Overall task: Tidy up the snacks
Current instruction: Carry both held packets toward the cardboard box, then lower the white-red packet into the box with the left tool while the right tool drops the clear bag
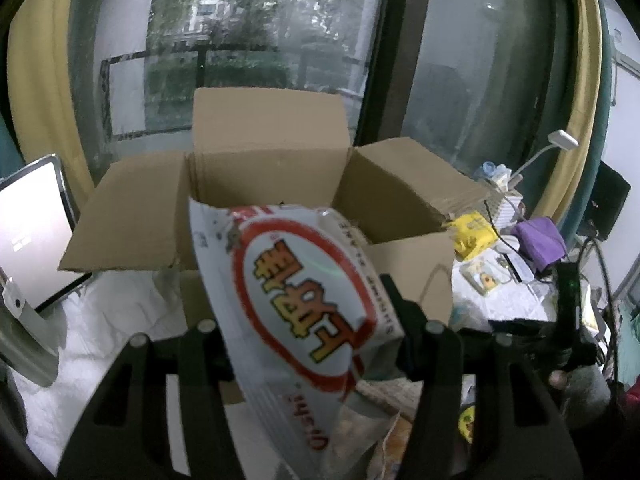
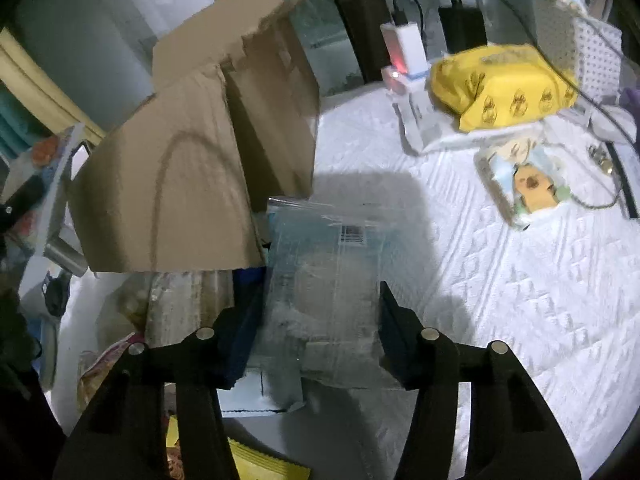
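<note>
While your left tool [image 1: 308, 332] pinches the white snack bag [image 1: 304, 300] just before the open cardboard box [image 1: 264, 152], carry it over the rim before letting go. Your right tool [image 2: 316, 332], tilted steeply down, stands part open astride a clear packet [image 2: 324, 280] on the white bedcover [image 2: 500, 300]; whether its pads press I cannot tell.

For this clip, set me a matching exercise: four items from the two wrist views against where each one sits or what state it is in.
Items:
1. white snack bag with red oval
2. brown cardboard box
3. clear plastic packet with barcode
4. yellow printed pack

States:
A. flaps standing open
B. lying on the white quilted cover, far from both grippers
C. gripped by the left gripper
D. between the jaws of the right gripper

Pairs: 1-C, 2-A, 3-D, 4-B
</note>
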Demonstrator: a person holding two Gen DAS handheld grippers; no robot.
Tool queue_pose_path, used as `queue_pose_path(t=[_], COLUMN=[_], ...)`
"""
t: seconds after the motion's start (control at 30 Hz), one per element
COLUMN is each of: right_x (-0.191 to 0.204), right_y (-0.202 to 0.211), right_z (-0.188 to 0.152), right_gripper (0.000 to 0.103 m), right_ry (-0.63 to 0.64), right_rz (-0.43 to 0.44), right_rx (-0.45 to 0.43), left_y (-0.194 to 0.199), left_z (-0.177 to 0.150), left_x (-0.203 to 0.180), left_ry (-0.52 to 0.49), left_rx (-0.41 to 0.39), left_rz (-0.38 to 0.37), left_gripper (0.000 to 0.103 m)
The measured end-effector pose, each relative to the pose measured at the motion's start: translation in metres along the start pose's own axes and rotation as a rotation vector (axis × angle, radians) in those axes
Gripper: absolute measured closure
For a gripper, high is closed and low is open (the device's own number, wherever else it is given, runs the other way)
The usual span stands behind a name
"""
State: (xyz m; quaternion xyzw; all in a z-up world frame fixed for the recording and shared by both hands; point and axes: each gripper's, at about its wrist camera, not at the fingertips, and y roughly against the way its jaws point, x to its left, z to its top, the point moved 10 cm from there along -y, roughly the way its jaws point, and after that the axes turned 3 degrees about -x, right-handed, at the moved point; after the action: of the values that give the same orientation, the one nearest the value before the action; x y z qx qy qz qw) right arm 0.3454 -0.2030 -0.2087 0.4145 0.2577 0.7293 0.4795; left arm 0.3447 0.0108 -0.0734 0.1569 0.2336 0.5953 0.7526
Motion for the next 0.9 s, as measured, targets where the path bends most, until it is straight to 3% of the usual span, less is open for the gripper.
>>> queue_pose_path(t=[0.53,0.9], right_x=[0.022,0.072], right_y=[0.082,0.078], right_z=[0.061,0.119], right_gripper=[0.046,0.045], right_ry=[0.091,0.226], right_rz=[-0.021,0.002], right_rx=[-0.222,-0.297], left_y=[0.001,-0.027], left_z=[0.034,0.06], left_x=[-0.004,0.021], left_ry=[-0.033,-0.01], left_rx=[-0.057,-0.075], left_rz=[-0.01,0.002], left_gripper=[0.045,0.045])
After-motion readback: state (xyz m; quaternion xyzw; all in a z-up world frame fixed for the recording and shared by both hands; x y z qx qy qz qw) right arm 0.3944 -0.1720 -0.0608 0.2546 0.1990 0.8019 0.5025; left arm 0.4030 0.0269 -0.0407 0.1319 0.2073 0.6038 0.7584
